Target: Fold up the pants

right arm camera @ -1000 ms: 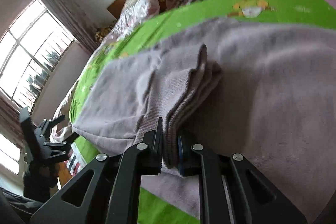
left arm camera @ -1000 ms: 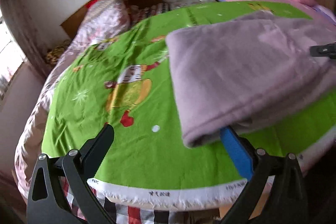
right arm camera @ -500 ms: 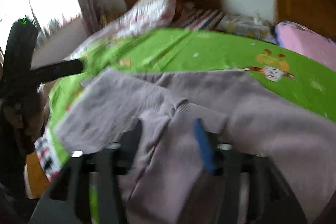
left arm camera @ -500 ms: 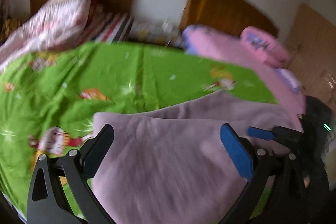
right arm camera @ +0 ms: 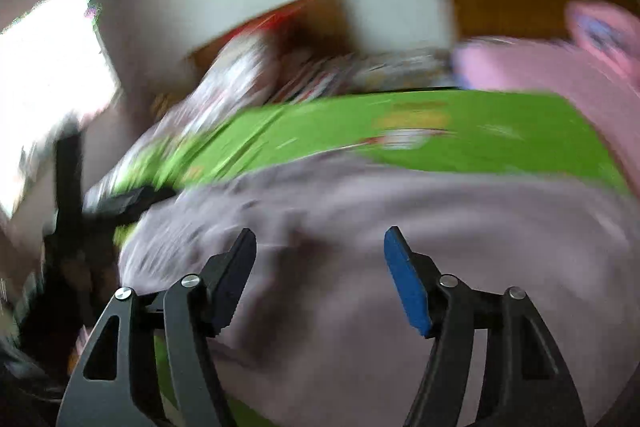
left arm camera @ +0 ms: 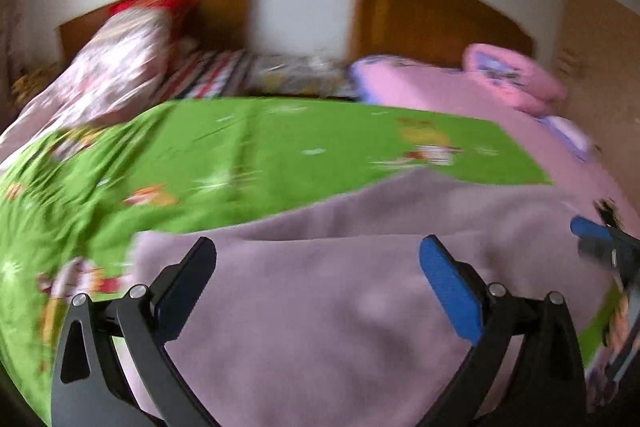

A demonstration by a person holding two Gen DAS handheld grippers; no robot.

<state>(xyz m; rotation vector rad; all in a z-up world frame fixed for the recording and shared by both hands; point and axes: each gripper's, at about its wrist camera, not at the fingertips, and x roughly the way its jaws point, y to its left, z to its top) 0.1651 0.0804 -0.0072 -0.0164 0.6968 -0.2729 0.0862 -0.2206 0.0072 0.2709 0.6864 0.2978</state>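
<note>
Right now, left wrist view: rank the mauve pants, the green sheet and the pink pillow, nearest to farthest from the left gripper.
1. Mauve pants: directly beneath the open left gripper, not gripped.
2. Green sheet: spread out beyond the pants and to their left.
3. Pink pillow: far back at upper right, close to the wall.

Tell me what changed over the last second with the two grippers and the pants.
The right gripper, a second ago clamped on the folded edge of the mauve pants, has let go; its jaws are opening with nothing pinched between them, and it has pulled back. The left gripper swung from beside the pants to over them, open throughout. The pants still lie folded on the green sheet.
</note>
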